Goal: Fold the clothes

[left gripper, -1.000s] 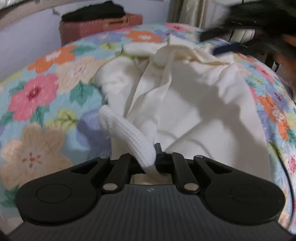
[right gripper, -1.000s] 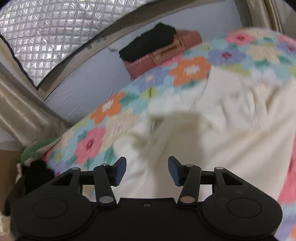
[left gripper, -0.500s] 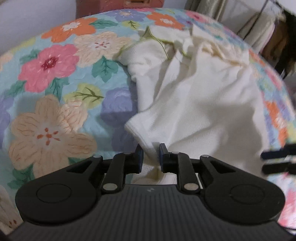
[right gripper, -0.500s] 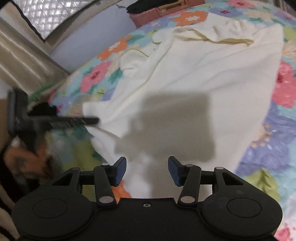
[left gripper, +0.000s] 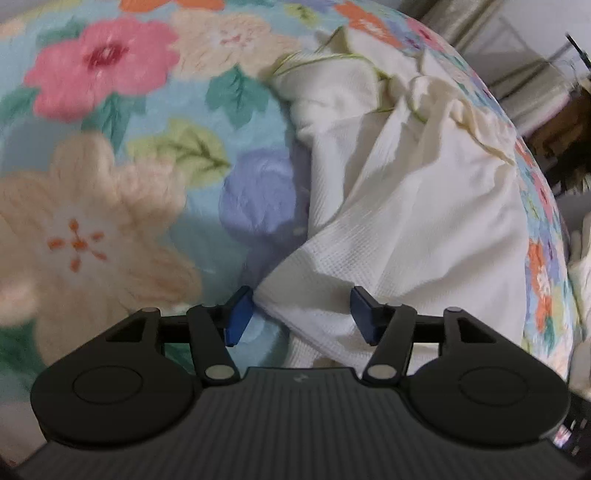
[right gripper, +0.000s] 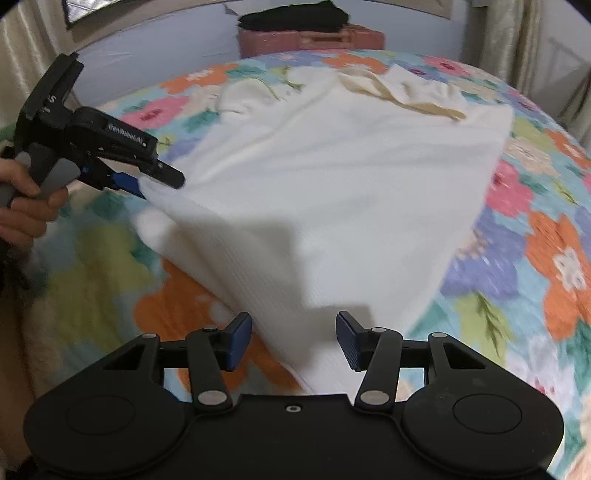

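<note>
Floral bedspread, pale wall, beige curtains

Free room: we find bare floral quilt left of the cream garment, open for a low pass. In the right wrist view, bare quilt also lies right of the garment and along its near left edge.

Obstacles: we note the garment's corner lying between the spread jaws of the left gripper, and its near hem between those of the right gripper. The left gripper and the hand holding it occupy the garment's left corner. A reddish case topped with dark fabric stands at the far edge against the wall.
</note>
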Demonstrator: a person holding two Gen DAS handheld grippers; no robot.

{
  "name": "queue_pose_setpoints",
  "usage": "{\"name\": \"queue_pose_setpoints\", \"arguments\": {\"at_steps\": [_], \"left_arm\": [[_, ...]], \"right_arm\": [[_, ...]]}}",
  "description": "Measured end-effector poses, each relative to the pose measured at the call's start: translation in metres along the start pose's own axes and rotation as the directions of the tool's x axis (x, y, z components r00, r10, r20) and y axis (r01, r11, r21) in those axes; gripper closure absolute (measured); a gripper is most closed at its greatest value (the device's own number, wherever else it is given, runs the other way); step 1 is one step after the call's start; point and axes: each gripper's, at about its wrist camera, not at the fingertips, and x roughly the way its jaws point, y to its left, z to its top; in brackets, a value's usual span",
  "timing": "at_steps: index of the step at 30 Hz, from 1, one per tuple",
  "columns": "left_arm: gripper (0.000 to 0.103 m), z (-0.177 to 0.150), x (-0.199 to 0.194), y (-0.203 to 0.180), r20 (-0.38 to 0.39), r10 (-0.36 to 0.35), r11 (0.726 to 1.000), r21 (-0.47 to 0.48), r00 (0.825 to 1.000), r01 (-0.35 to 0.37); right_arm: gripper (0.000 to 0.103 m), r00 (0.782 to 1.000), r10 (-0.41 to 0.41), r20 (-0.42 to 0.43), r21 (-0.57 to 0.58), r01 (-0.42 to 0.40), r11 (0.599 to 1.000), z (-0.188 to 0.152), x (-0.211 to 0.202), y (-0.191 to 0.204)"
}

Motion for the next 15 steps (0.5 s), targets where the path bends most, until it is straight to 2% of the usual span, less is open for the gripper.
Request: {"name": "queue_pose_setpoints", "arguments": {"at_steps": [2, 4, 5, 7, 9, 11, 13, 15], "left_arm": [[0.046, -0.002, 0.001, -0.006, 0.012, -0.003, 1.0, 0.026, 1.0, 0.003], [0.077, -0.004, -0.002, -0.009, 0.034, -0.007, 0.999, 0.04, 0.999, 0.006], [0.095, -0.006, -0.005, -0.013, 0.047, -0.014, 0.999, 0.053, 0.999, 0.012], [0.096, -0.008, -0.013, -0.02, 0.073, -0.027, 0.996, 0.082, 0.997, 0.021], [0.096, -0.014, -0.029, -0.033, 0.127, -0.005, 0.988, 0.155, 0.992, -0.015], [0.096, -0.019, -0.047, -0.045, 0.164, -0.026, 0.979, 0.205, 0.986, -0.008], [0.096, -0.023, -0.062, -0.055, 0.181, -0.046, 0.969, 0.246, 0.982, 0.0], [0.096, -0.029, -0.06, -0.06, 0.152, -0.04, 0.964, 0.265, 0.988, -0.002]], "right_arm": [[0.046, 1.0, -0.025, 0.006, 0.004, 0.025, 1.0, -0.008, 0.003, 0.0], [0.047, 0.998, -0.044, 0.033, 0.006, 0.044, 0.999, -0.014, 0.004, 0.0], [0.064, 0.998, -0.047, 0.05, 0.008, 0.047, 0.999, -0.017, 0.005, 0.0], [0.098, 0.996, -0.028, 0.08, 0.039, 0.025, 0.999, -0.017, 0.0, -0.004], [0.1, 0.992, -0.032, 0.123, 0.06, 0.025, 0.998, -0.017, -0.013, -0.005], [0.1, 0.984, -0.078, 0.16, 0.062, 0.068, 0.996, -0.016, -0.031, -0.005], [0.1, 0.976, -0.114, 0.186, 0.1, 0.097, 0.99, -0.017, -0.049, -0.008], [0.1, 0.974, -0.133, 0.185, 0.15, 0.105, 0.983, -0.023, -0.057, -0.012]]}}
